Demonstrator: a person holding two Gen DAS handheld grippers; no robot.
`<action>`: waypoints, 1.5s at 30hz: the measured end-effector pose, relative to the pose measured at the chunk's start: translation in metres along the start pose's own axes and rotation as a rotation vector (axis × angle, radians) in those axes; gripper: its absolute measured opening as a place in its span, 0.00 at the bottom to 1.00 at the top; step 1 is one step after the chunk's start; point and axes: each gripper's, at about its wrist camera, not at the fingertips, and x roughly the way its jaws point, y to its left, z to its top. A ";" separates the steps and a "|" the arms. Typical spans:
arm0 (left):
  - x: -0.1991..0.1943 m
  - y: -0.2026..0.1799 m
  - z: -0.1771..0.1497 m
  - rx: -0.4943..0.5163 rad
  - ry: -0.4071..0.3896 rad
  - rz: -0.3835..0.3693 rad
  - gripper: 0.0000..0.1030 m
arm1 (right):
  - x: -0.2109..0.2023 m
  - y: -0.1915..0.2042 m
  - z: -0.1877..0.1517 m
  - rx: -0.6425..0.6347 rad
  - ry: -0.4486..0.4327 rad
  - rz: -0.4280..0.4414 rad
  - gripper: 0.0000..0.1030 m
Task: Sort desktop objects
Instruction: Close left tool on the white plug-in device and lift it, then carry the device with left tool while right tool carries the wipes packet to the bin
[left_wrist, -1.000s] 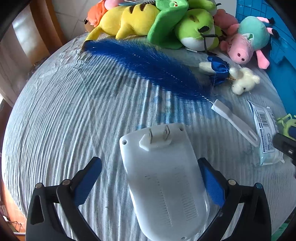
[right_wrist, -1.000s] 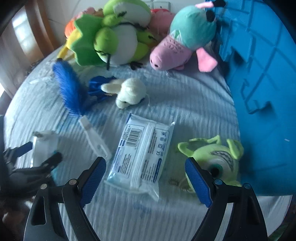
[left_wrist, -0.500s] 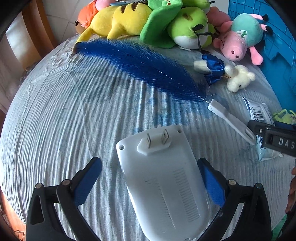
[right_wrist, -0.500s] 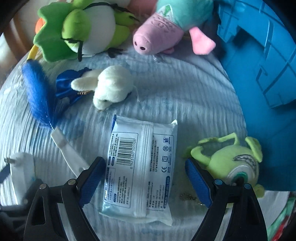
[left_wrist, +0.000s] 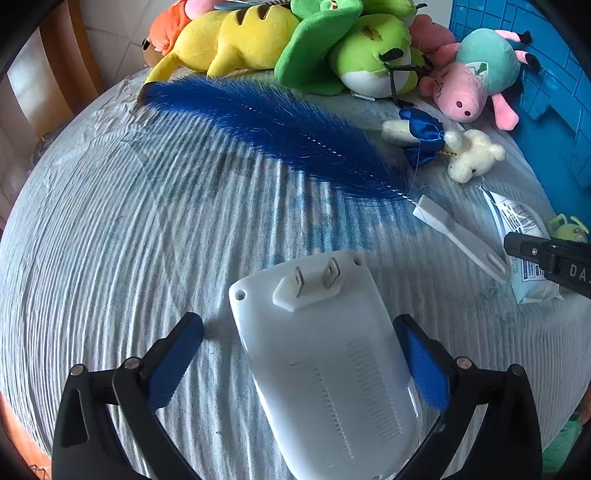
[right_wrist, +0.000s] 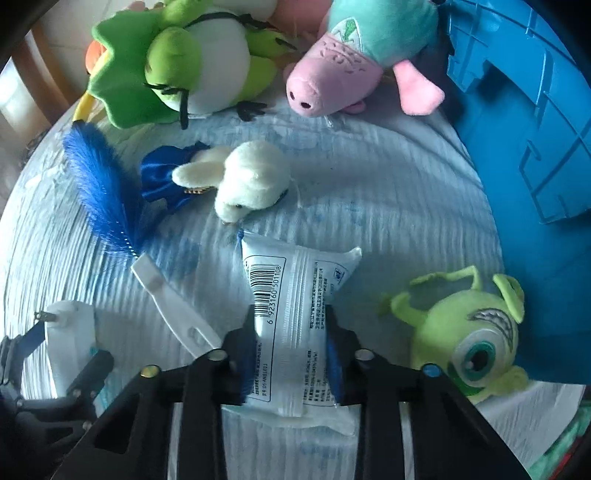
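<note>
A white plug-in device (left_wrist: 325, 354) with two prongs lies on the striped cloth between the fingers of my left gripper (left_wrist: 303, 362), which is open around it; the pads stand apart from its sides. My right gripper (right_wrist: 291, 354) is shut on a white wet-wipes pack (right_wrist: 295, 295), pinching it across its middle. The pack also shows in the left wrist view (left_wrist: 517, 236). A blue feather duster (left_wrist: 273, 125) with a white handle (left_wrist: 461, 236) lies across the cloth.
Plush toys line the back: yellow (left_wrist: 229, 40), green frog (left_wrist: 369, 55), pink pig (left_wrist: 476, 74). A small white plush with blue cloth (right_wrist: 243, 181) and a green one-eyed plush (right_wrist: 469, 332) lie near the pack. A blue plastic crate (right_wrist: 535, 110) stands at the right.
My right gripper moved forward over the wet-wipes pack and closed on it. My left gripper stayed open around the white plug-in device.
</note>
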 end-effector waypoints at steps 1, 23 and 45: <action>0.000 0.000 0.000 -0.001 -0.003 -0.003 1.00 | -0.001 0.000 -0.001 0.000 -0.004 0.008 0.23; -0.015 0.019 -0.005 0.012 -0.068 -0.083 0.71 | -0.074 0.039 0.010 -0.069 -0.197 0.122 0.23; -0.195 -0.021 0.130 0.273 -0.390 -0.189 0.66 | -0.278 0.044 0.030 -0.065 -0.559 0.212 0.23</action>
